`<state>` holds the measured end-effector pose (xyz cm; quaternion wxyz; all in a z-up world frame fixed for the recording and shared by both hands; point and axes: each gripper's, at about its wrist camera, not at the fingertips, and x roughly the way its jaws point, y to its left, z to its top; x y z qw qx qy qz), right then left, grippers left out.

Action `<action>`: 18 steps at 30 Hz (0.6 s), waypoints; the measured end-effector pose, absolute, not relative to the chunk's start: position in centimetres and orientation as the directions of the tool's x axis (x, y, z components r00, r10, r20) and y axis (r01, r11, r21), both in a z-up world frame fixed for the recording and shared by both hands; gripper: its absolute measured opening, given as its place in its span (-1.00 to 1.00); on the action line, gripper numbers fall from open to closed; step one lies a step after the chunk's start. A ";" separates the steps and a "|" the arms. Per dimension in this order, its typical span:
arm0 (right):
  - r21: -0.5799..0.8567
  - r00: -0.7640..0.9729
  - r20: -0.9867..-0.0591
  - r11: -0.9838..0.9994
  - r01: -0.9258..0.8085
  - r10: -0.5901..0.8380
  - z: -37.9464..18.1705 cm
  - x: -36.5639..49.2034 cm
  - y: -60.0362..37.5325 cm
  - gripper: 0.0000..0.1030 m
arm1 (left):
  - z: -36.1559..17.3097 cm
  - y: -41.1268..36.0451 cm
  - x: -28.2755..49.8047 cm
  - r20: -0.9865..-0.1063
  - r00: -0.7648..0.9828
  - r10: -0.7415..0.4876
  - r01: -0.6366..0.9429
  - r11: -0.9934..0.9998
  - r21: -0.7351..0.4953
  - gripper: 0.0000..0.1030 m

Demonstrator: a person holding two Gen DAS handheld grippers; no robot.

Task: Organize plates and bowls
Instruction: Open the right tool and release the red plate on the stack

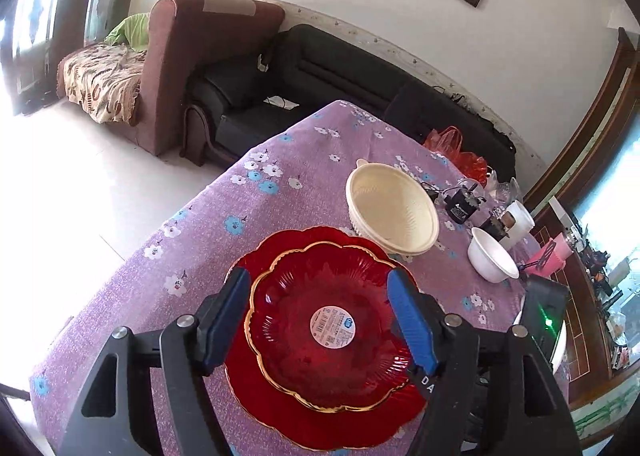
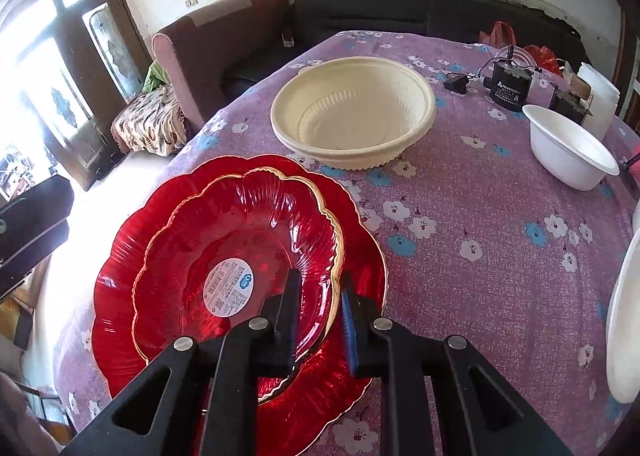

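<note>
A small red glass plate (image 1: 320,296) with a gold rim and a round white sticker lies on a larger red plate (image 1: 288,420). My left gripper (image 1: 320,292) is open and hovers above them, one blue finger at each side of the small plate. My right gripper (image 2: 318,288) has its jaws close together astride the right rim of the small red plate (image 2: 240,232), which rests on the large red plate (image 2: 360,256). A cream bowl (image 2: 352,112) and a small white bowl (image 2: 568,148) stand farther back; both also show in the left wrist view, cream bowl (image 1: 392,208), white bowl (image 1: 492,256).
The table has a purple flowered cloth (image 2: 480,236). A black adapter with a cable (image 2: 510,86), a white cup (image 2: 600,96) and red plastic bags (image 2: 540,52) are at the far right. A white plate edge (image 2: 624,316) is at the right. Sofas stand behind the table.
</note>
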<state>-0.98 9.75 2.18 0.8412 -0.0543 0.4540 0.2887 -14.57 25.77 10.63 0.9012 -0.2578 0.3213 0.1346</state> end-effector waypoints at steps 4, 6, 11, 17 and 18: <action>0.172 0.416 -0.792 0.817 -0.550 0.447 2.5 -1.8 9.5 -0.35 | 12.1 24.8 -16.1 -0.615 0.783 0.098 -0.399 0.837 -0.375 0.44; 0.179 0.412 -0.790 0.813 -0.554 0.454 2.7 -2.1 9.3 -0.29 | 12.9 24.4 -17.1 -0.593 0.796 0.121 -0.399 0.841 -0.364 0.48; 0.164 0.438 -0.777 0.817 -0.553 0.453 3.6 -3.1 8.8 -0.17 | 14.7 23.2 -19.2 -0.540 0.819 0.193 -0.413 0.851 -0.323 0.60; 0.206 0.471 -0.731 0.818 -0.538 0.494 6.3 -4.7 5.9 -0.16 | 16.3 21.6 -21.6 -0.483 0.833 0.271 -0.438 0.855 -0.277 0.76; 0.214 0.481 -0.720 0.820 -0.531 0.500 6.8 -4.9 4.9 -0.16 | 16.6 21.5 -22.0 -0.474 0.837 0.275 -0.438 0.855 -0.276 0.79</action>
